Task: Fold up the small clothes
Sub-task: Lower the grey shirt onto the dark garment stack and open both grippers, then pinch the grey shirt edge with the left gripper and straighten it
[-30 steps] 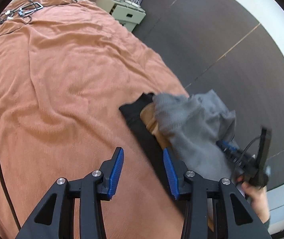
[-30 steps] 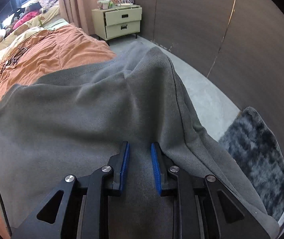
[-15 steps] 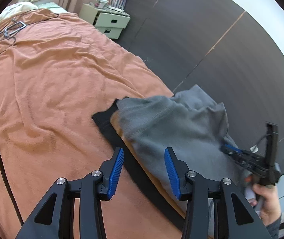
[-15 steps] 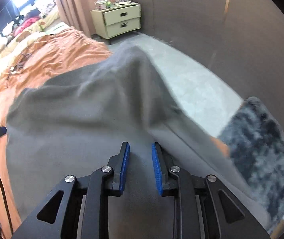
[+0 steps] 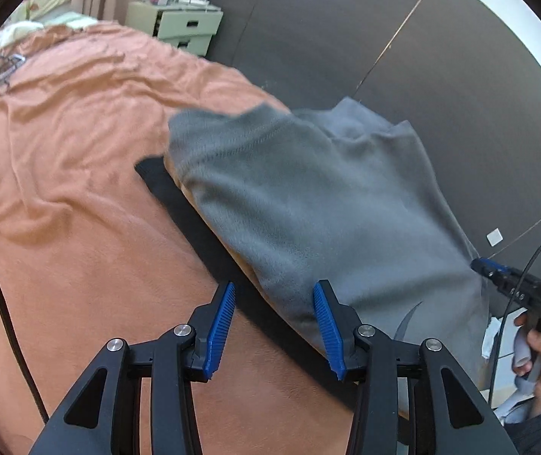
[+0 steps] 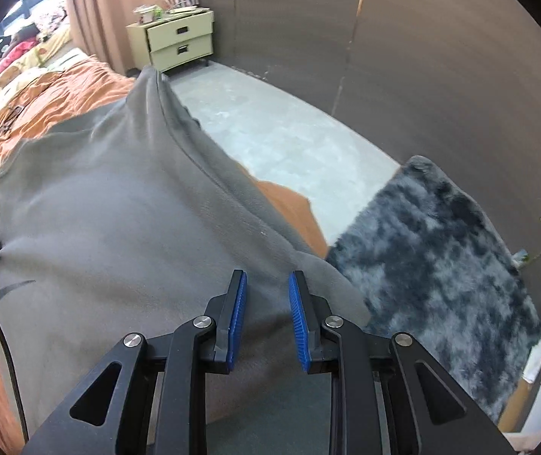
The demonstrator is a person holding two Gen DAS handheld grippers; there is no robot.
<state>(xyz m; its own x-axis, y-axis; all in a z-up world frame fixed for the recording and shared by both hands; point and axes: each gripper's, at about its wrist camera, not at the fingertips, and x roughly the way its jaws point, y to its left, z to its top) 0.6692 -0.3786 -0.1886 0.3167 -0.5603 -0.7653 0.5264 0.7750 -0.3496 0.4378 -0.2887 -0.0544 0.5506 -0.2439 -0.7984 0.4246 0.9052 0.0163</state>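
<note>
The grey garment (image 5: pixel 308 197) hangs over the bed's (image 5: pixel 80 197) right edge, clamped at its near corner by the right gripper (image 6: pixel 266 318), while the left gripper (image 5: pixel 274 326) hovers, fingers apart, beside its left edge

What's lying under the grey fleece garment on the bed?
Under the grey fleece garment, a flat black cloth and a tan edge show on the orange bedspread; the rest is covered.
</note>
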